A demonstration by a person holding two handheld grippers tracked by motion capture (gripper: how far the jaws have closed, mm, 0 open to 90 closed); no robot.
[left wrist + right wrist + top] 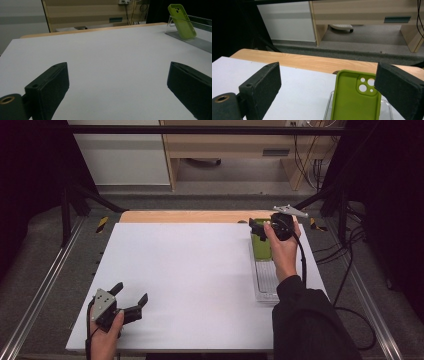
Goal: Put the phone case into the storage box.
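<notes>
Hovering my right gripper [261, 227] over the green phone case [355, 96], I keep its jaws wide apart and empty; the case stands nearly upright just below and ahead, long axis vertical, leaning in a clear stand [190, 40]. My left gripper [131, 300], likewise spread and holding nothing, sits well apart across the white board [190, 280], with nothing between.
</notes>
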